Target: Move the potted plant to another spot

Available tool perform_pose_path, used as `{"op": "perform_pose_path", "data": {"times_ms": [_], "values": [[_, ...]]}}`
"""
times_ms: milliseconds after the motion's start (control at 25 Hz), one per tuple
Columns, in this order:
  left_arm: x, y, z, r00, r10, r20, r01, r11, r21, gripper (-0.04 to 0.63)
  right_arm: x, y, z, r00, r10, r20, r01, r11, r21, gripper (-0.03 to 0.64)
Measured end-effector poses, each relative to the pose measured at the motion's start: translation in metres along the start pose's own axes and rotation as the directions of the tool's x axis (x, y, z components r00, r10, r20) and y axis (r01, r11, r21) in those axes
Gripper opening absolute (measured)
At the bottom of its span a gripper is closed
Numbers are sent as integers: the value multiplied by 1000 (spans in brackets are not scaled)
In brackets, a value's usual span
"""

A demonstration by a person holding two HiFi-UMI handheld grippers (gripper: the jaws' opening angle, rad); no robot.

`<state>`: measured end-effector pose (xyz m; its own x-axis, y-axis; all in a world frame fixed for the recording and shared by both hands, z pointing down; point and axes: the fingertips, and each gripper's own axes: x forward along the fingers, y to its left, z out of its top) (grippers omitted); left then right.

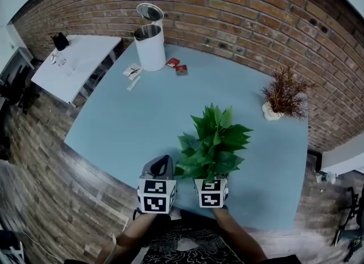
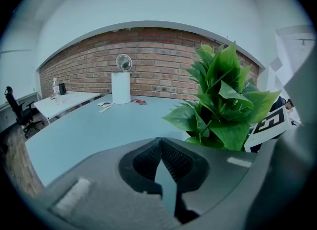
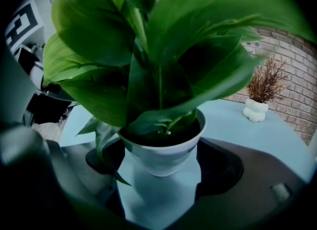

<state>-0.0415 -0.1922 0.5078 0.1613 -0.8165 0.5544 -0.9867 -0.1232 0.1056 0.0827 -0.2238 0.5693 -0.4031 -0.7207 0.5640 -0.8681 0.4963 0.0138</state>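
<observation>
Potted plant (image 1: pixel 213 140): green, broad-leaved, in a white pot, standing on the light blue counter (image 1: pixel 125 120) near its lower edge, lower centre of the head view.

Right gripper (image 3: pixel 161 167): jaws set wide, one on each side of the pot, which fills the gap between them. The pads appear to bear on the pot wall, though leaves and shadow leave the contact itself unclear. The pot's base rests on the counter.

Left gripper (image 2: pixel 160 147): jaws closed, pad tips meeting, nothing between them. It sits just left of the plant, low over the counter edge and clear of the pot.

Other items on the counter:
- A white bin (image 1: pixel 150 49) with its lid raised, top centre.
- Two red packets (image 1: pixel 177 65) just right of the bin.
- A dried reddish plant in a white vase (image 1: pixel 280 97) at the right, well apart from the potted plant.

A brick wall (image 1: pixel 239 12) runs behind the counter.
</observation>
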Motion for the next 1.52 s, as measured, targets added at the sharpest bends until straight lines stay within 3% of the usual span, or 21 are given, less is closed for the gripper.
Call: {"op": "perform_pose_path", "data": {"times_ms": [720, 1280, 1520], "values": [[19, 31, 7, 983, -182, -33, 185, 978, 100, 0, 13, 9, 11, 995, -97, 21, 96, 994, 47, 446], [10, 35, 17, 982, -184, -40, 188, 976, 112, 0, 9, 19, 20, 995, -103, 11, 102, 993, 57, 446], [7, 83, 10, 980, -197, -30, 199, 974, 109, 0, 31, 56, 26, 991, -137, 13, 136, 989, 60, 446]]}}
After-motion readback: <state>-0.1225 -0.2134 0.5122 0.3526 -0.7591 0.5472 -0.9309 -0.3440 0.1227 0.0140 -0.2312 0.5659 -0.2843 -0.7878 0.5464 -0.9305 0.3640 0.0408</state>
